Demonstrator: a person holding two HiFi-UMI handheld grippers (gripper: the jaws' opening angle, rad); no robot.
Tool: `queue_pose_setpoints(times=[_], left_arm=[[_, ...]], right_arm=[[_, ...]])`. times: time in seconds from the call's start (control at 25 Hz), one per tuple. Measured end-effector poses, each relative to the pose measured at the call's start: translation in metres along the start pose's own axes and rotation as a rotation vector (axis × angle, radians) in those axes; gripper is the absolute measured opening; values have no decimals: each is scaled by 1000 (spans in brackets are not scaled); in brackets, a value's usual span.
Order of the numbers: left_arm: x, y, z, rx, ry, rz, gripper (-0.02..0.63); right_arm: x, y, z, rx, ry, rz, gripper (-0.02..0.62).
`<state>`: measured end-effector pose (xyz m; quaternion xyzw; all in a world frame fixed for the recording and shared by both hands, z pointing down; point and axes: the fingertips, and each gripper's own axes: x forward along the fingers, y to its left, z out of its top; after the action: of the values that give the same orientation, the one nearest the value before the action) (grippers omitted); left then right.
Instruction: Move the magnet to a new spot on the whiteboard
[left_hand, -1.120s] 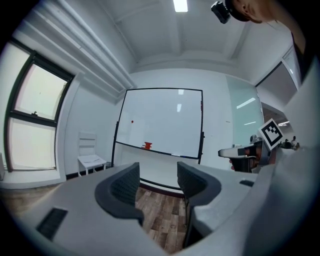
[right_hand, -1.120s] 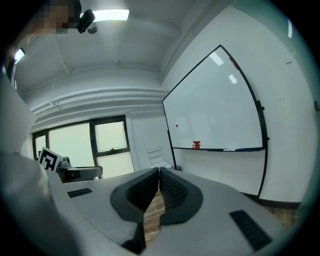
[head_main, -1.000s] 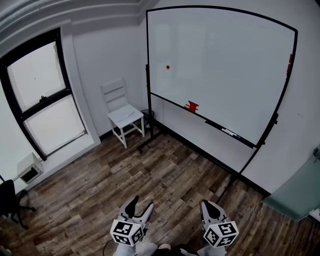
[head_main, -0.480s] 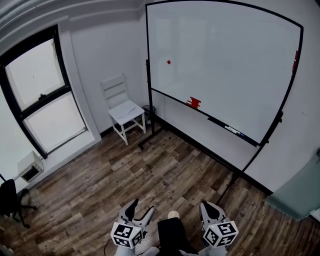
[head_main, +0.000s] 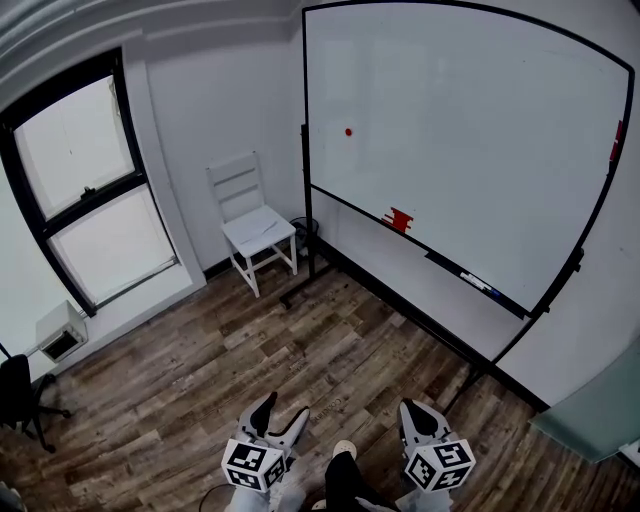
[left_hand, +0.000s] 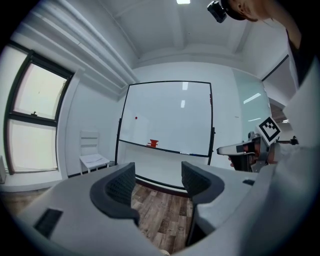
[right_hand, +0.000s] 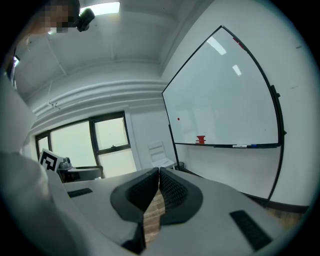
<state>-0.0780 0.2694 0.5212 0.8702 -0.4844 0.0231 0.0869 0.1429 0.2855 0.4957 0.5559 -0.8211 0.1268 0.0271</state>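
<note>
- left gripper: jaws at full spread and have just been opening. Only the wood floor shows through the gap, nothing gripped.
- right gripper: jaws shut, pads meeting at the tips, nothing between them.
- Both grippers sit low at the bottom edge of the head view, side by side, pointing across the floor at the board.
- white chair: against the far wall, between the window and the board's stand.
- whiteboard: black frame, on a stand along the right wall. Its tray carries a red item and markers.
- magnet: small red dot stuck on the board's upper-left area, near the left frame, up and left of the red item.
- The magnet is well apart from both grippers. In the left gripper view it sits high above the left jaw. In the right gripper view it is above and right of the closed tips.
</note>
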Motion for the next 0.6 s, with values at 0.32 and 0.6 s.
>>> queue_pose_setpoints(times=[0.32, 0.6], left_arm=[[85, 33, 33, 7, -44, 43, 287], [139, 61, 58, -3, -66, 79, 288]], right_arm=[[65, -52, 39, -13, -31, 0, 28], [123, -86, 70, -26, -37, 22, 28]])
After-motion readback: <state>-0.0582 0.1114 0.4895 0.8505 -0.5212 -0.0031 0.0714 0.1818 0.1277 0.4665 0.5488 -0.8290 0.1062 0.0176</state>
